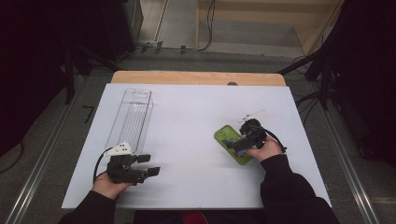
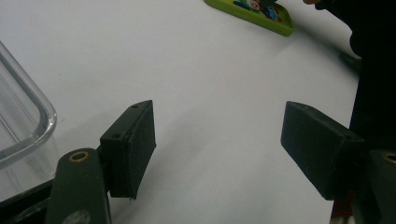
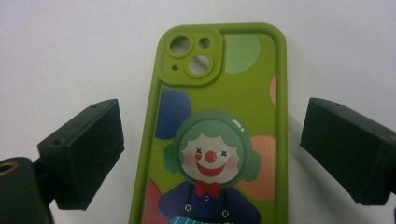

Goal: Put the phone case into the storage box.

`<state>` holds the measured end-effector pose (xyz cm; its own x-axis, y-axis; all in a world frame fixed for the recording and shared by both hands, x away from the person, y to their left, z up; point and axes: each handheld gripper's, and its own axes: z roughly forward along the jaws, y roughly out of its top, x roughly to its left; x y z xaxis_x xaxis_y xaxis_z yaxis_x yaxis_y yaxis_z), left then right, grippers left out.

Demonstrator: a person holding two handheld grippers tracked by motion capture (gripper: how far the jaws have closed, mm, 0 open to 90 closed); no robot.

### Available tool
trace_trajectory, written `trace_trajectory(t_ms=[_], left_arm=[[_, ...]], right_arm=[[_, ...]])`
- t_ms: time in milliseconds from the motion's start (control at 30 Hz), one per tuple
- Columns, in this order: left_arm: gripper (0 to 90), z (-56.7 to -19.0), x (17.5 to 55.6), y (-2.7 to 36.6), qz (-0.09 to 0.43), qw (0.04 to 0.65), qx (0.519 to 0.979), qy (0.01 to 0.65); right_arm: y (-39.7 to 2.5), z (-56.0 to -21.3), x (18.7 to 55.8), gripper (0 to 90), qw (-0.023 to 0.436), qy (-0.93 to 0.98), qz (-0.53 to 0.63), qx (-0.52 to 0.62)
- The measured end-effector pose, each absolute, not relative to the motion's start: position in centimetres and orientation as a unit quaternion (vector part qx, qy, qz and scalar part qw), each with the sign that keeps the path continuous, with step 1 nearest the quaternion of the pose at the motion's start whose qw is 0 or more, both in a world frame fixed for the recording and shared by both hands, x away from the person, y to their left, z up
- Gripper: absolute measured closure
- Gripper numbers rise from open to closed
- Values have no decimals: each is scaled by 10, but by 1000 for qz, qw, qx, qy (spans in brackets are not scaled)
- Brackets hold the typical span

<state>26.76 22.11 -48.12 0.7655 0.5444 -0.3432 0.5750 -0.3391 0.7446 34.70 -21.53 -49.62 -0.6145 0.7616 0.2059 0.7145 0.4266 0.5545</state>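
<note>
The green clown phone case (image 3: 219,135) is being lined up between the spread jaws of the right gripper (image 3: 210,154), nothing clamped yet. Left gripper (image 2: 217,149) is kept released by the clear bin (image 1: 130,114). Next, probably, the jaws get squeezed onto the case's long edges.

The left gripper (image 1: 148,164) is lying low near the desk's front-left corner, gripped from behind by the left hand (image 1: 109,185), its jaws standing wide apart with nothing between them and pointing toward the right edge. The right gripper (image 1: 239,142) is hovering toward the desk's right edge, the right hand (image 1: 267,150) wrapping it, dark sleeve trailing to the front edge, jaws spread wide and pointing left and away.
</note>
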Motion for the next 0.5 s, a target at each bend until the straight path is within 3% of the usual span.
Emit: trace_trajectory(t_ms=[233,500], left_arm=[[271,-481,268,221,-19,462,818,343],[271,-481,268,221,-20,462,818,342]], right_arm=[[-208,-505,345,45,45,854,287,431],[-199,-510,337,46,95,868,271,406]])
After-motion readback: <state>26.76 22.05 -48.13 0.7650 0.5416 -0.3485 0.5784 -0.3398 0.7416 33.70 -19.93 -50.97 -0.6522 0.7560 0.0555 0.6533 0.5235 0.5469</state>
